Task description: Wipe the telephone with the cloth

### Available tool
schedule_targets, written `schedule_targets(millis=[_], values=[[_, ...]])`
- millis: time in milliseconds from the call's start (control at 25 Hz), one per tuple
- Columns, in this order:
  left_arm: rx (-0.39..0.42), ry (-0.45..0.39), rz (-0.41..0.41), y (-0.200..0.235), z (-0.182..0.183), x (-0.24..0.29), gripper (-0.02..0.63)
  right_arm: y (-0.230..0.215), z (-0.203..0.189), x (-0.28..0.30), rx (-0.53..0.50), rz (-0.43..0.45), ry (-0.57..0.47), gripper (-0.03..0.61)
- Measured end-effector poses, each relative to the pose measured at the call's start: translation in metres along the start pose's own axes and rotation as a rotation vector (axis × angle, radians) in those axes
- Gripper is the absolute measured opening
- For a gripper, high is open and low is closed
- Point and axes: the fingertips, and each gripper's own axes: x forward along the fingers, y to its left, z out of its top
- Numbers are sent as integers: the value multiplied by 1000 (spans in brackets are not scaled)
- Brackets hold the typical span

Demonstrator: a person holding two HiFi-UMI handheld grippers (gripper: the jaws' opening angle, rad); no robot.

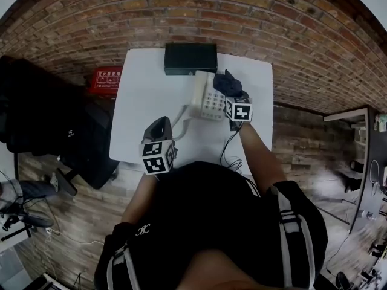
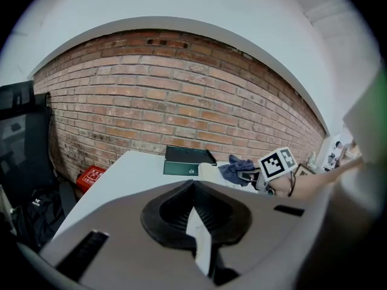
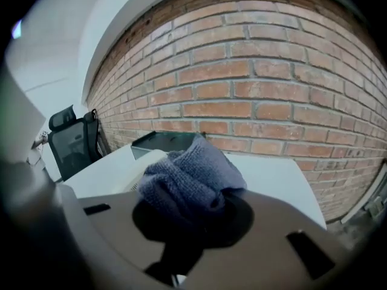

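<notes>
On the white table stands the white telephone, its keypad facing up. My right gripper is over the phone's right side, shut on a dark blue cloth that bunches out of the jaws. The phone's edge shows just under the cloth. My left gripper is near the table's front edge, shut on a narrow white piece that looks like the handset. A cord runs from it to the phone. From the left gripper view the phone and cloth lie ahead.
A black box sits at the table's back edge against the brick wall. A red box lies on the floor to the left, beside a black office chair. Thin cables hang off the front right of the table.
</notes>
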Motion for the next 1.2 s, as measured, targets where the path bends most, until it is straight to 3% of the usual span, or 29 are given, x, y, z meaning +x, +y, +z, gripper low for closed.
schedule_targets(millis=[320, 600, 1200], values=[[23, -44, -1, -2, 15, 5, -8, 20, 55, -79, -15, 79, -296, 48], [19, -99, 25, 8, 38, 4, -8, 32, 84, -153, -69, 53, -458, 48], [17, -125, 20, -1, 43, 1, -8, 40, 86, -167, -67, 70, -495, 48]])
